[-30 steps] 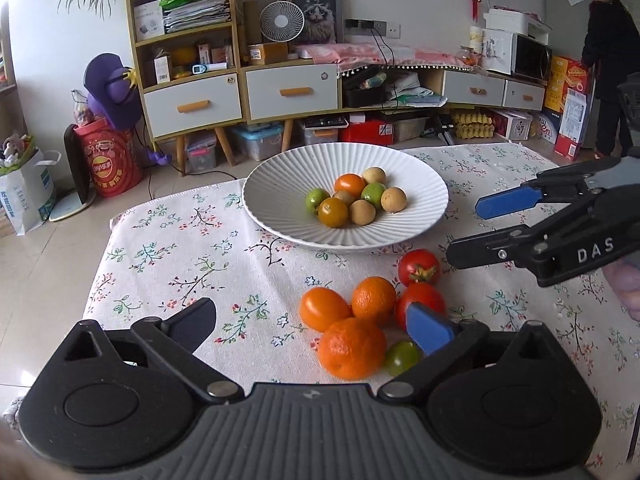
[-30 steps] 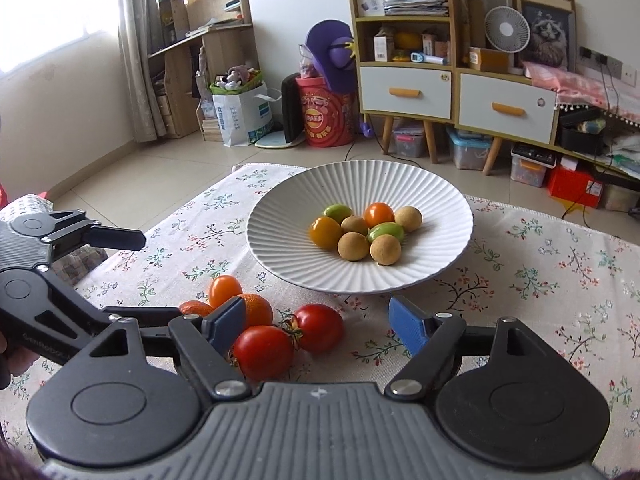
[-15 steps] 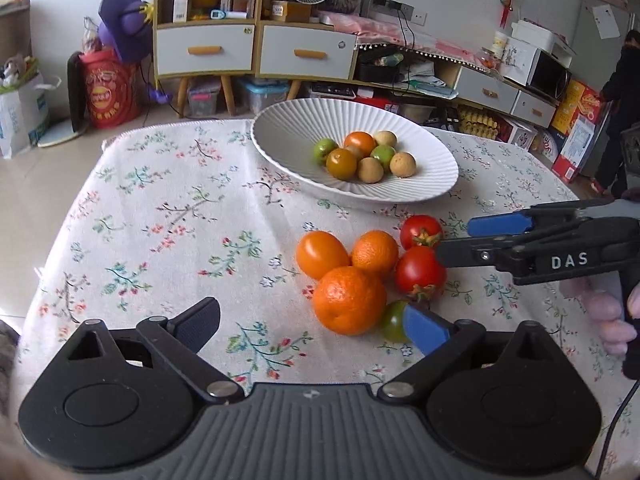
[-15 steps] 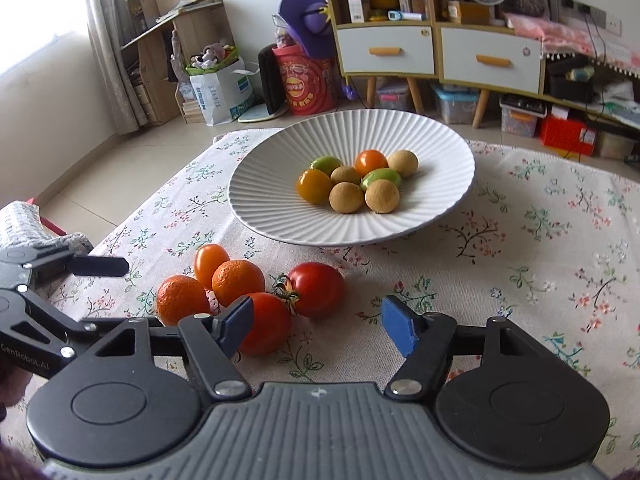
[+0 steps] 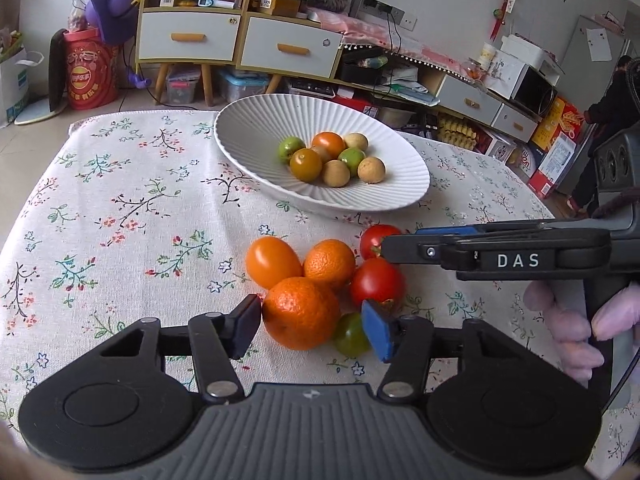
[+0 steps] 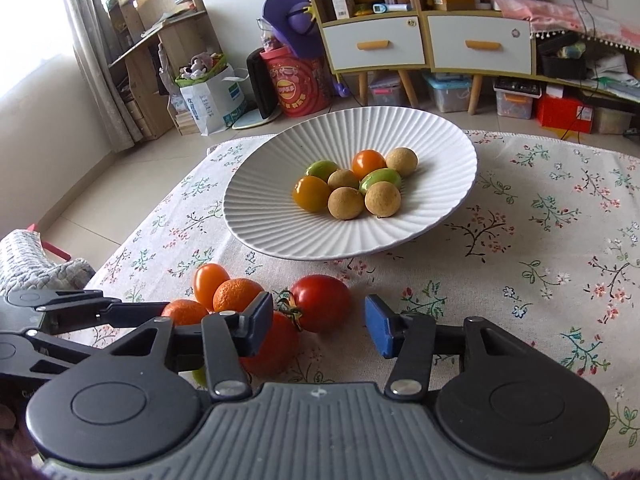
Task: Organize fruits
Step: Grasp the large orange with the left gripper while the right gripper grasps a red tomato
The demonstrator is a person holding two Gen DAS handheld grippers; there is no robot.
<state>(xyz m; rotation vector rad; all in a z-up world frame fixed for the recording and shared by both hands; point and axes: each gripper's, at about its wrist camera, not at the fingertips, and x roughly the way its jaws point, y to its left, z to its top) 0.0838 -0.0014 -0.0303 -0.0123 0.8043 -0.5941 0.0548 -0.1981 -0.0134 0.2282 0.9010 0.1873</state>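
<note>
A white ribbed plate (image 5: 256, 128) (image 6: 440, 136) on the flowered cloth holds several small fruits. In front of it lies a pile of oranges and tomatoes. My left gripper (image 5: 312, 326) is open, its jaws on either side of the biggest orange (image 5: 300, 312) and a small green tomato (image 5: 350, 334); the left pad is at the orange's skin. My right gripper (image 6: 320, 324) is open, low over the cloth, with a red tomato (image 6: 322, 302) just ahead between its fingers. A second red tomato (image 6: 272, 350) lies partly under its left finger.
An oval orange tomato (image 5: 272, 262) and a smaller orange (image 5: 330, 264) lie behind the big orange. The two grippers are close together over the pile. Cabinets (image 5: 240, 36) and boxes stand on the floor beyond the table's far edge.
Both grippers have come down and forward to the fruit pile. The left jaws have narrowed around the big orange. The right jaws have narrowed and now frame the red tomato.
</note>
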